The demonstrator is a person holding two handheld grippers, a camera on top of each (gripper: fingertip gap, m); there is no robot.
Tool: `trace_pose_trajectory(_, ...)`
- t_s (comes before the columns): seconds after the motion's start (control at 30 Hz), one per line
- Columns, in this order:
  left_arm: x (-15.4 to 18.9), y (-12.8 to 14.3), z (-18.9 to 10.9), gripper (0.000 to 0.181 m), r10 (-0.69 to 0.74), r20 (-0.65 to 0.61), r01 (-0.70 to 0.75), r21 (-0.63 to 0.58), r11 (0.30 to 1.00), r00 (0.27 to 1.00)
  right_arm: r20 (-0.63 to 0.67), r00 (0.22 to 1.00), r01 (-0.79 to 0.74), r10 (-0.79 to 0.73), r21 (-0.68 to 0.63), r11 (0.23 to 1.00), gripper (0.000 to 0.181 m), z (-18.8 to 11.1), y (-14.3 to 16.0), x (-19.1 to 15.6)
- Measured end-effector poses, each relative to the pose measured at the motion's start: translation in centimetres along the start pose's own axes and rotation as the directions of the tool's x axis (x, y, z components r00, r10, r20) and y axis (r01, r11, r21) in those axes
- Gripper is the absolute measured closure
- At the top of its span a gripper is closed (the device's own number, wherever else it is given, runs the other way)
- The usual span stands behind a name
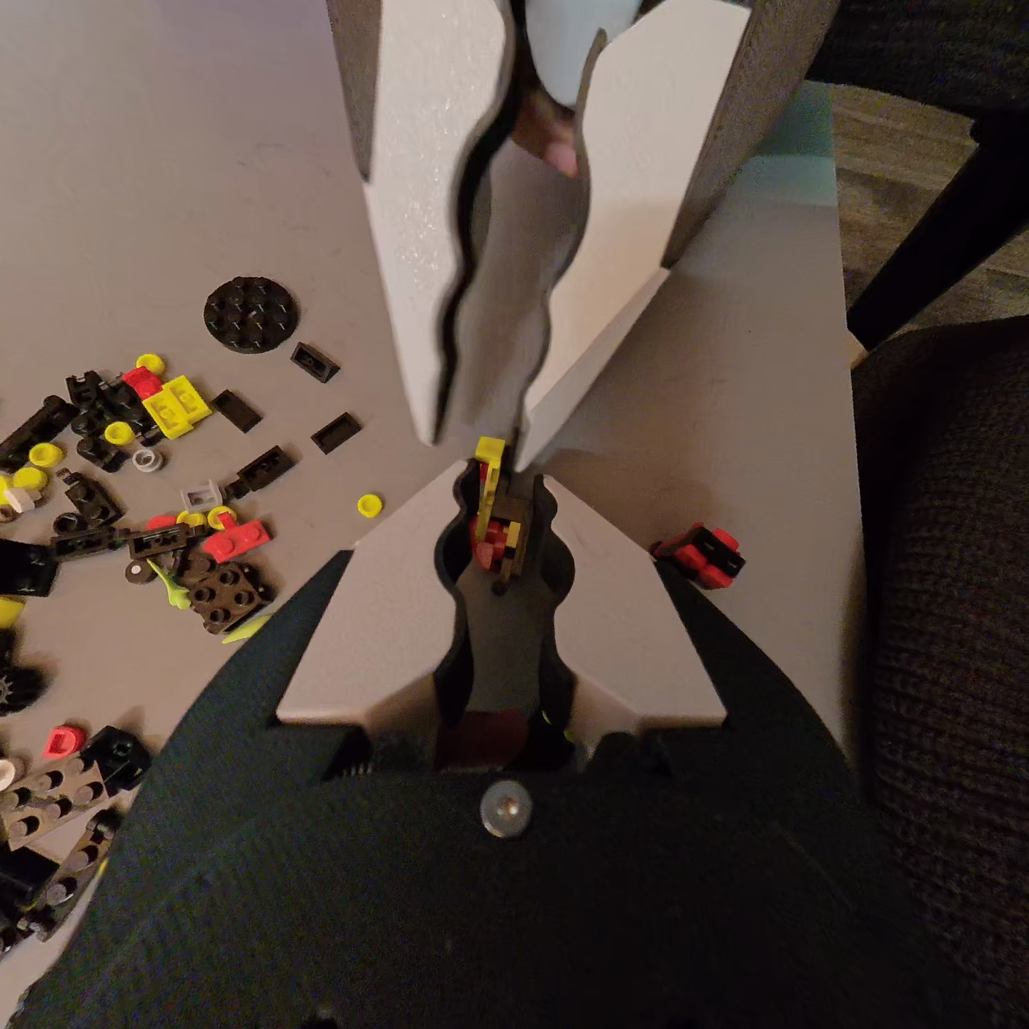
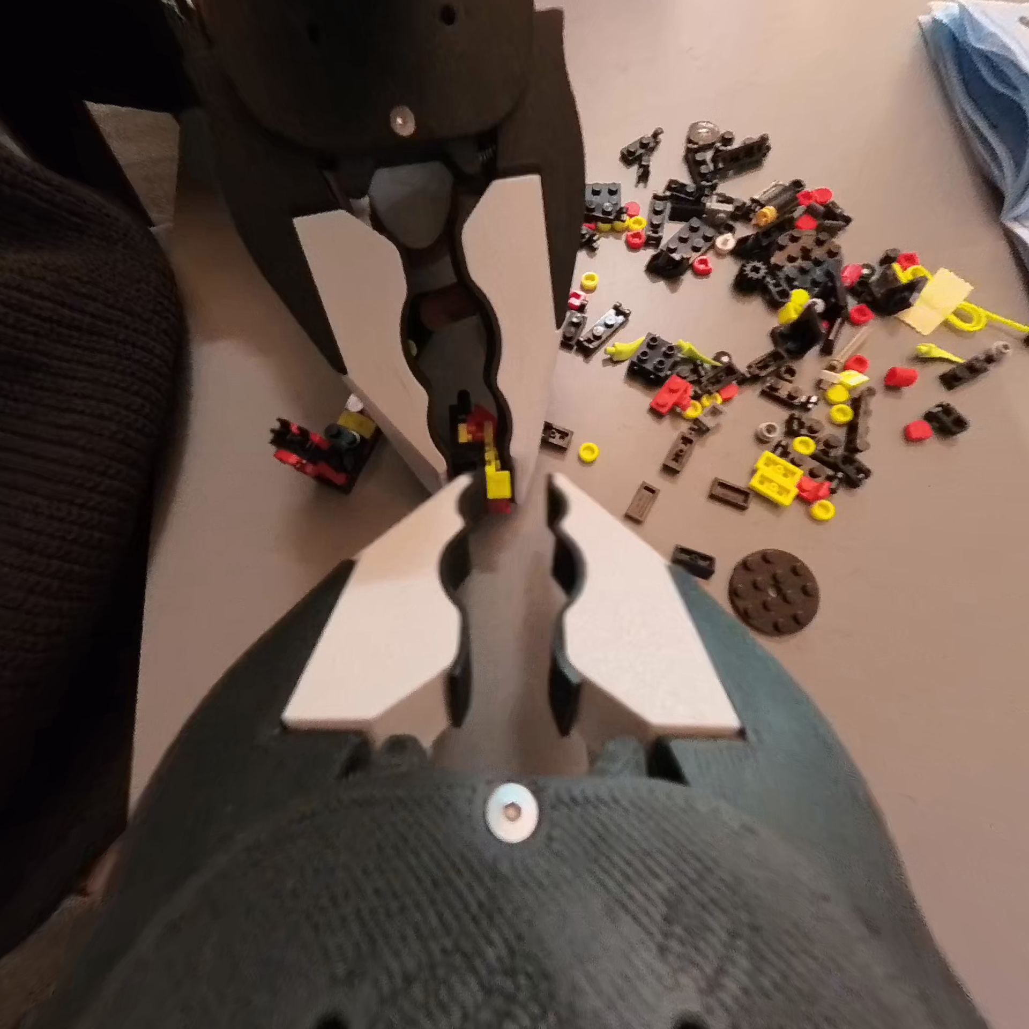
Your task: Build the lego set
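both claws meet, left claw gripping small assembly, right claw parted, blue cloth right view only

You have a small red, yellow and black build pinched between the fingers of your left gripper, its yellow piece sticking up past the tips beside your right gripper, whose fingers are apart. A second red-and-black build sits on the counter by your left gripper. The loose bricks lie scattered in a heap well off to the side: black, red and yellow pieces, with a black round plate apart at the near edge.
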State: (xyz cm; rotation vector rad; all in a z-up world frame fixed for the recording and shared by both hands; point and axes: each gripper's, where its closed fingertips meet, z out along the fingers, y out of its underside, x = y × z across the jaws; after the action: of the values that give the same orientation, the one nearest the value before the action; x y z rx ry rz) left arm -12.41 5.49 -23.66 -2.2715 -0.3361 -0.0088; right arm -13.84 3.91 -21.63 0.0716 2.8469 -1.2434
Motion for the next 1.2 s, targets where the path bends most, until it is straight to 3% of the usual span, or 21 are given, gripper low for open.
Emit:
trace_pose_trajectory(0.07,0.1,0.0,-0.1,0.165,-0.019,-0.011,0.019,0.002,1.000,1.000,-0.042,0.999,0.018,-0.018,0.002,1.000,0.136,-0.4,-0.1,0.6)
trace_pose_trajectory(0.17,-0.4,-0.4,-0.5,0.165,-0.072,-0.010,0.072,0.035,0.997,0.997,-0.098,0.994,0.050,-0.044,0.057,0.997,0.135,-1.3,-0.9,1.3)
trace_pose_trajectory(0.27,-1.4,-1.9,-1.8,0.165,-0.208,-0.065,0.216,0.147,0.965,0.976,-0.145,0.987,0.083,-0.062,0.142,0.986,0.122,-2.4,-2.4,1.7)
trace_pose_trajectory(0.37,-1.8,-4.3,-4.3,0.164,-0.388,-0.287,0.464,0.277,0.841,0.876,-0.153,0.986,0.105,-0.069,0.242,0.965,0.104,-3.4,-4.0,1.2)
trace_pose_trajectory(0.47,-1.2,-6.0,-6.9,0.165,-0.434,-0.567,0.660,0.285,0.695,0.701,-0.150,0.984,0.140,-0.099,0.292,0.946,0.098,-4.0,-4.8,0.3)
trace_pose_trajectory(0.53,-0.3,-6.3,-8.0,0.165,-0.427,-0.698,0.734,0.208,0.647,0.575,-0.146,0.978,0.185,-0.150,0.270,0.945,0.107,-3.9,-4.8,-0.5)
trace_pose_trajectory(0.73,3.6,-6.1,-8.1,0.165,-0.417,-0.836,0.739,-0.020,0.674,0.358,-0.141,0.943,0.329,-0.301,0.256,0.909,0.136,-4.1,-5.6,-3.2)
trace_pose_trajectory(1.03,4.7,-5.9,-8.0,0.165,-0.420,-0.852,0.717,-0.078,0.693,0.313,-0.104,0.931,0.364,-0.349,0.265,0.893,0.153,-4.0,-6.0,-4.9)
trace_pose_trajectory(1.2,4.8,-5.9,-8.0,0.165,-0.419,-0.853,0.714,-0.082,0.696,0.311,-0.094,0.934,0.357,-0.345,0.267,0.895,0.153,-4.0,-5.9,-5.0)
